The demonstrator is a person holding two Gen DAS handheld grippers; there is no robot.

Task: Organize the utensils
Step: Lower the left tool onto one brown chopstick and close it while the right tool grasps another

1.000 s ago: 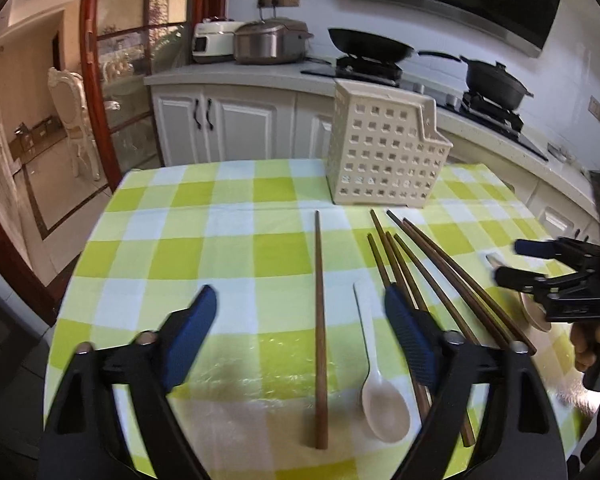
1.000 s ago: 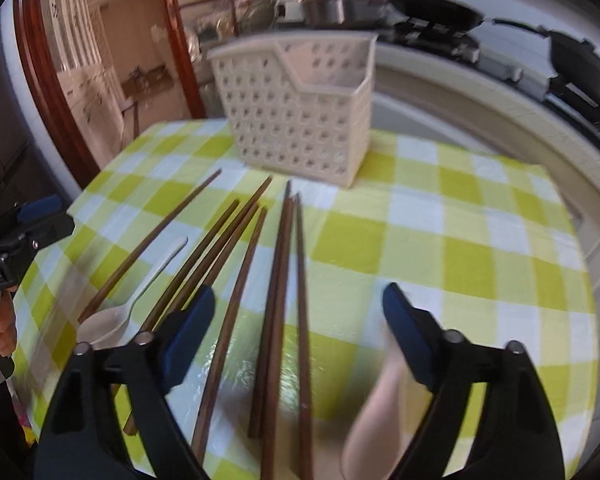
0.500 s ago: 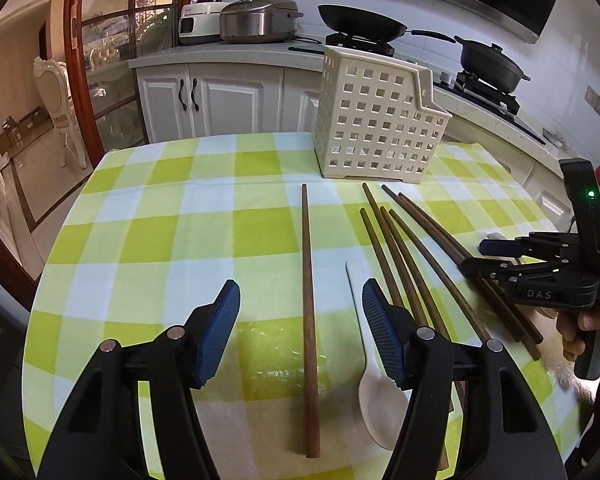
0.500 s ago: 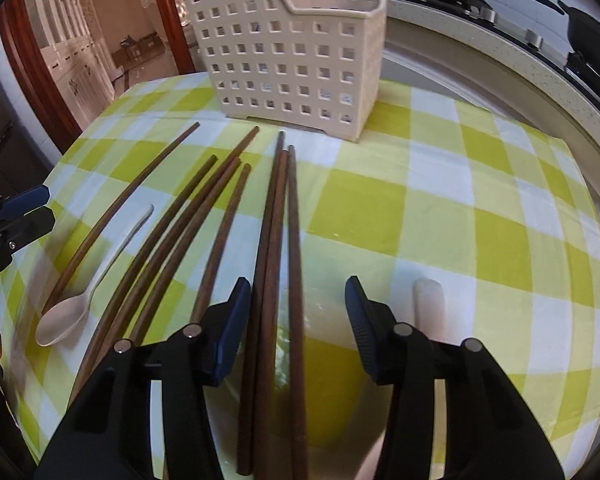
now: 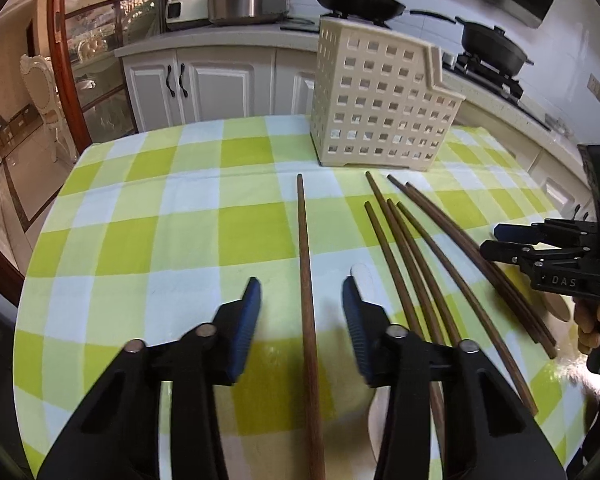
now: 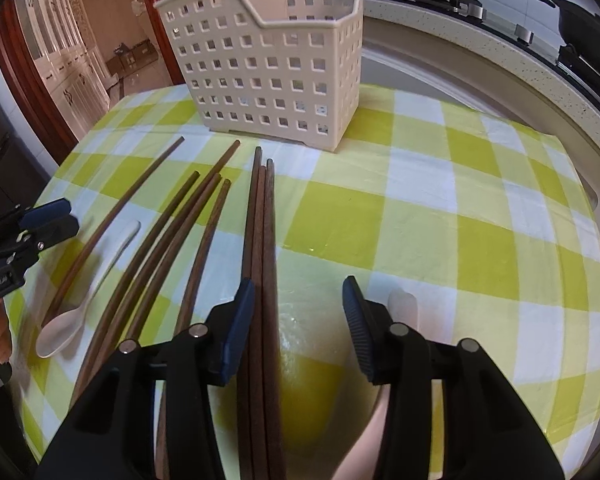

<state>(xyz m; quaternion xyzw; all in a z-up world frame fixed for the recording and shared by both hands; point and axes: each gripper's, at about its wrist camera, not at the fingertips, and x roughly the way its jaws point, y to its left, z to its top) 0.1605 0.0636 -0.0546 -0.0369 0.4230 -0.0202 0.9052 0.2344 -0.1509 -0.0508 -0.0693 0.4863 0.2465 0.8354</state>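
Slender wooden chopsticks (image 5: 308,280) between both narrowing claws, unpinched, perforated plastic basket (image 5: 380,100) behind

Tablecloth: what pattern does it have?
The tablecloth is checked in yellow-green and white squares, clearest in the right wrist view.

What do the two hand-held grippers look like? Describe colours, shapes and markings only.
Both are alike. The left hand-held gripper has black plastic arms with silver rivets and flat blue ribbed pads. The right hand-held gripper matches it; seen side-on from the left wrist view, its black body carries raised letters "DAS" and a dark upright housing with a small green light. No cables or sleeves show.
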